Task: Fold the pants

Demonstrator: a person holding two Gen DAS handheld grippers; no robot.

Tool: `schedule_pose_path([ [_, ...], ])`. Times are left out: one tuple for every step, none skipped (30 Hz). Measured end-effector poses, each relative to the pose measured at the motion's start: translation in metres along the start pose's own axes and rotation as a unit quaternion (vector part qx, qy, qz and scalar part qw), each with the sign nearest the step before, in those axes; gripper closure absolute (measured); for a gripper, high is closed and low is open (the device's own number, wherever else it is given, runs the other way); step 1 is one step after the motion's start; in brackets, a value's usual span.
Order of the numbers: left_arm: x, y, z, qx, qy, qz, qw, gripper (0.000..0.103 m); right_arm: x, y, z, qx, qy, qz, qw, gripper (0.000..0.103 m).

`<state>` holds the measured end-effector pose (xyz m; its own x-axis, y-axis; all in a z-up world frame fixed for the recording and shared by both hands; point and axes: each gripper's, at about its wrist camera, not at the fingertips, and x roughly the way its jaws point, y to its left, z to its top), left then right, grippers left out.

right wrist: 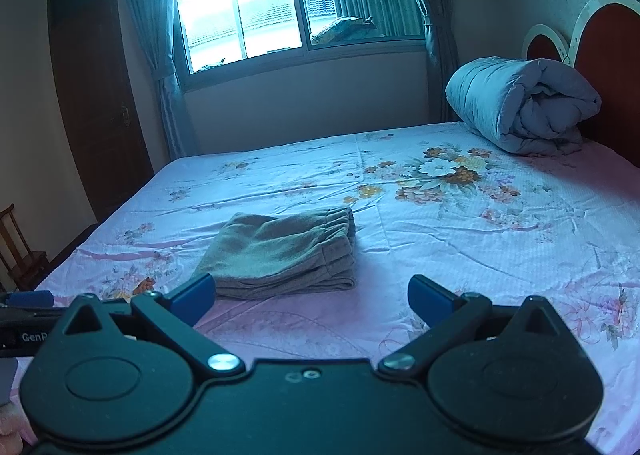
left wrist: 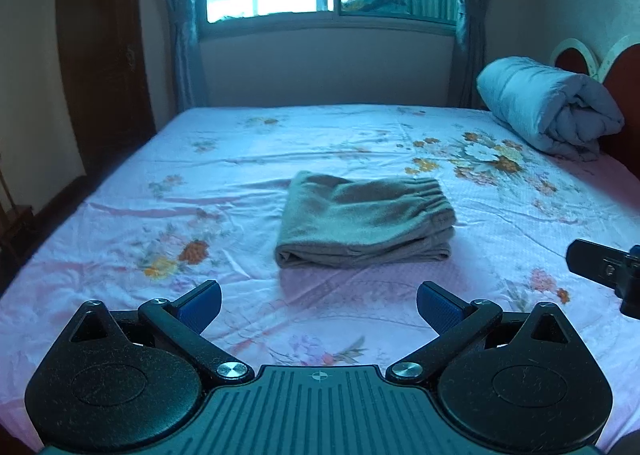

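The floral bedsheet [left wrist: 360, 135] is spread across most of the frame, and a rolled grey quilt [left wrist: 548, 103] is seen at the upper right. The folded olive pants [left wrist: 364, 223] are laid at centre frame. Below them, the left gripper [left wrist: 319, 305] and right gripper [right wrist: 311, 297] are held released, grasping nothing.
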<state>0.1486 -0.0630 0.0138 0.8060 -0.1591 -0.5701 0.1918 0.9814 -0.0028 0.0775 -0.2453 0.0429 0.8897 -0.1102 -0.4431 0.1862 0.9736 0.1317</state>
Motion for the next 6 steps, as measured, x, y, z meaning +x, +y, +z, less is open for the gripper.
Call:
schedule_pose_path([
  [0.0013, -0.0012, 0.0002, 0.001, 0.0, -0.002, 1.0, 0.0, 0.0012, -0.0009, 0.0, 0.002, 0.001, -0.001, 1.0, 0.006],
  [0.0023, -0.0024, 0.0005, -0.001, -0.002, -0.002, 1.0, 0.0, 0.0026, -0.002, 0.0, 0.003, 0.003, 0.0, 1.0, 0.006],
  [0.0028, -0.0029, 0.0009, -0.003, -0.005, -0.003, 1.0, 0.0, 0.0037, -0.0028, -0.0001, 0.004, 0.004, -0.001, 1.0, 0.006],
  [0.0043, -0.0037, 0.0017, -0.005, -0.004, -0.005, 1.0, 0.0, 0.0048, -0.0038, -0.0003, 0.004, 0.005, -0.002, 1.0, 0.006],
  [0.0056, -0.0042, 0.0027, -0.006, -0.003, -0.008, 0.9999, 0.0, 0.0058, -0.0048, -0.0002, 0.004, 0.005, -0.003, 1.0, 0.006],
  [0.007, -0.0054, 0.004, -0.006, -0.001, -0.009, 0.9999, 0.0, 0.0067, -0.0056, -0.0003, 0.004, 0.006, -0.004, 1.0, 0.006],
])
